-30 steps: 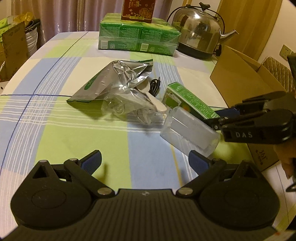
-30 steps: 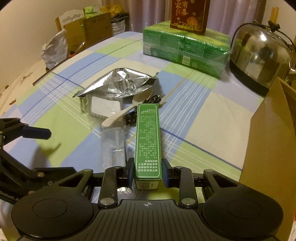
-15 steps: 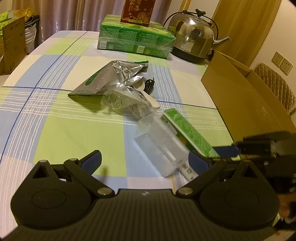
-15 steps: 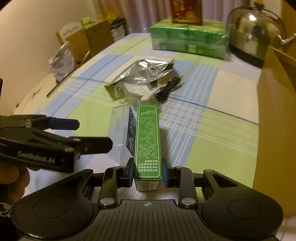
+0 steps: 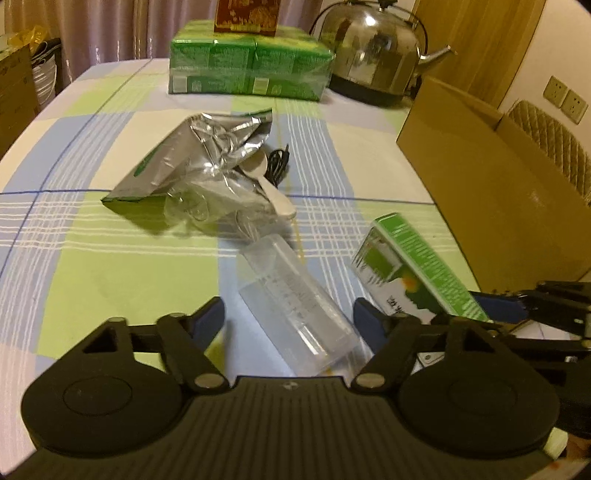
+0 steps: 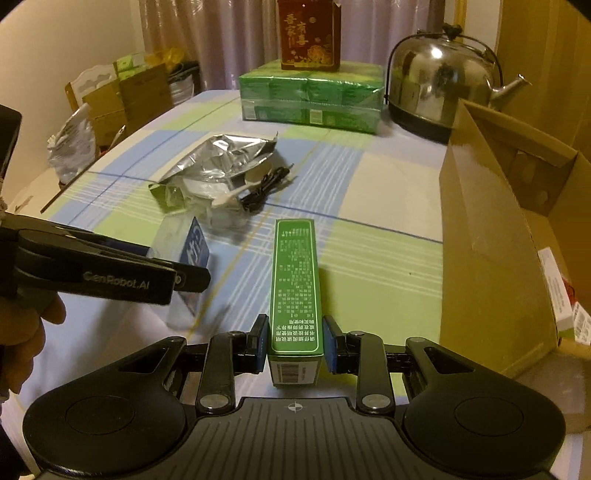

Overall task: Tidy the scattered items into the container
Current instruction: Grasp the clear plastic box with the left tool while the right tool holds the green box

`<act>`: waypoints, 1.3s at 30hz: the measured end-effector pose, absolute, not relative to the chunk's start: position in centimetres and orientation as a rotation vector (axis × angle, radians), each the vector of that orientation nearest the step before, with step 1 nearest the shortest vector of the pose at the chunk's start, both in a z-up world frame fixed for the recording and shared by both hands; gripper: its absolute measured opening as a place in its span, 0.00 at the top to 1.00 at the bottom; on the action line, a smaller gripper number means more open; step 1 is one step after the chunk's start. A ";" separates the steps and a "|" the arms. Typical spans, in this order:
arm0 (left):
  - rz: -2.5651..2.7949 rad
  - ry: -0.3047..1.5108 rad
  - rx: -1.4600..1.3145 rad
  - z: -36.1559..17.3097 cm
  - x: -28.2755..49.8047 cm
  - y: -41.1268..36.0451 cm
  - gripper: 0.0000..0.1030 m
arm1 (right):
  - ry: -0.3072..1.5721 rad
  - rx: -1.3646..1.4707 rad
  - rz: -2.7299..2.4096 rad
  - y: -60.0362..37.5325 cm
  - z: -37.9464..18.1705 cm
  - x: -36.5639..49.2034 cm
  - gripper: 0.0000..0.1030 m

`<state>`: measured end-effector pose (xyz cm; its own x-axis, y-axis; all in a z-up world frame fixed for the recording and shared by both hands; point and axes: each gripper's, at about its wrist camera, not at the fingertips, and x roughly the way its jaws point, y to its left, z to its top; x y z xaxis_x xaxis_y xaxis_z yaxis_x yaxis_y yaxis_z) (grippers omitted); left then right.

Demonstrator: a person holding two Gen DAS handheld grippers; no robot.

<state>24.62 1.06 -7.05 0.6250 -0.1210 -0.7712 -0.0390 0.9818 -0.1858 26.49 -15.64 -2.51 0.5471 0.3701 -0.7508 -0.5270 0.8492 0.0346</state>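
Observation:
My right gripper is shut on a long green box, held above the checked tablecloth just left of the open cardboard box. In the left wrist view that green box and the right gripper show at the right. A clear plastic container lies on the cloth between the jaws of my left gripper. Those jaws are closing, and a gap still shows at the left pad. Further back lie a silver foil bag, a crumpled clear bag, a pale spoon and a black cable.
At the back of the table stand wrapped green packs with a red carton on top, and a steel kettle. A padded chair back shows behind the cardboard box. Boxes and bags crowd the far left.
My left gripper's jaws have narrowed around the clear container, which now lies centred between them. The right gripper has carried the green box rightward, closer to the cardboard box.

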 end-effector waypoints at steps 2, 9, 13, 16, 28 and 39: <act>-0.054 0.906 -0.197 -7.3 24.7 1.0 0.60 | 0.832 -0.200 0.534 -15.9 -2.5 26.2 0.74; -0.082 0.923 -0.097 -6.5 22.0 1.3 0.75 | 0.842 -0.186 0.550 -16.0 -2.3 24.2 0.74; -0.099 0.935 -0.042 -6.0 18.9 1.6 0.75 | 0.835 -0.200 0.545 -16.2 -2.3 21.9 0.74; -0.097 0.949 -0.045 -6.1 16.9 2.0 0.75 | 0.825 -0.202 0.526 -16.2 -2.5 20.9 0.74; -0.078 0.946 -0.043 -6.2 17.2 1.7 0.66 | 0.832 -0.236 0.521 -15.0 -3.1 22.4 0.57; -0.074 0.971 0.012 -6.9 17.8 1.5 0.69 | 0.857 -0.238 0.532 -14.7 -4.1 23.3 0.57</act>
